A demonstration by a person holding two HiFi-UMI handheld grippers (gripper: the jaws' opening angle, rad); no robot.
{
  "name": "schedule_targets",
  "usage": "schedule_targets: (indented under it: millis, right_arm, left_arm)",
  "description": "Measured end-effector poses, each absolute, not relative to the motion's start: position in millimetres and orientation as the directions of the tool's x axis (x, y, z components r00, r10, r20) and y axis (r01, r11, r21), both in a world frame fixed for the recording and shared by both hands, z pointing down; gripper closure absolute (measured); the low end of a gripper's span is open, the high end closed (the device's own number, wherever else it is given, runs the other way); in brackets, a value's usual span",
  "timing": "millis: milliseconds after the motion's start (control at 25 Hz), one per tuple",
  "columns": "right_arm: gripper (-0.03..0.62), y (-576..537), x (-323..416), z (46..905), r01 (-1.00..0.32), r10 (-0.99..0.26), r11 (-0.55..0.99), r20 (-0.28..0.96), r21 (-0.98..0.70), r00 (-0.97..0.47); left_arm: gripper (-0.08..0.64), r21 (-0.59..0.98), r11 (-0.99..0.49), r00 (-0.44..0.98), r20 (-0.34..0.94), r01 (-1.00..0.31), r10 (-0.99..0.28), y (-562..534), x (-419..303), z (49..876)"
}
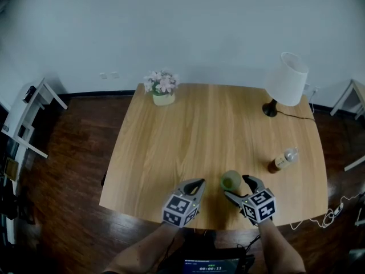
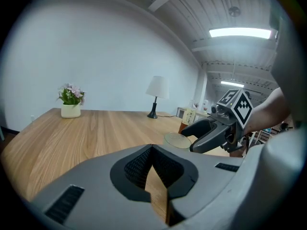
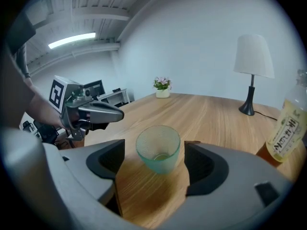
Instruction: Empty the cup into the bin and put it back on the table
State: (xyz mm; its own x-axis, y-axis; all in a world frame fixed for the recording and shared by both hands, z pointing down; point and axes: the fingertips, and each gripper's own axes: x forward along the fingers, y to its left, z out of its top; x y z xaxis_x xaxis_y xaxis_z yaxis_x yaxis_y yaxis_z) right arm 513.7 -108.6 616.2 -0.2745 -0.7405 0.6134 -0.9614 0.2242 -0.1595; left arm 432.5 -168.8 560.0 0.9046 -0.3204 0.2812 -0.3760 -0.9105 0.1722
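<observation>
The frosted green cup (image 1: 231, 181) stands upright on the wooden table (image 1: 188, 136), near its front edge, between the jaws of the right gripper (image 1: 235, 185). Those jaws stand wide apart and do not press on it yet. The left gripper (image 1: 201, 182) is closed and empty, just to the cup's left.

A lopsided close could shove or tip the cup, and the slick glass could slip once lifted. Something small lies in its bottom, perhaps a little liquid, so an early tilt would spill it on the wood.

The tea bottle (image 1: 283, 160) lies to the right and the lamp (image 1: 287, 80) and flowerpot (image 1: 162, 88) well back, leaving the middle bare. No bin shows.
</observation>
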Motion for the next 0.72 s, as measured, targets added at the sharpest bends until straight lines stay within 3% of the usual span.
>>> schedule_targets:
  millis: [720]
  right_arm:
    - [0.193,-139.0,506.4,608.6,-0.960,-0.745,0.240,0.605,-0.147,-0.279]
  left_arm:
    - [0.566,0.187,-0.911,0.908,0.282,-0.369,-0.310,-177.2,433.4,561.7]
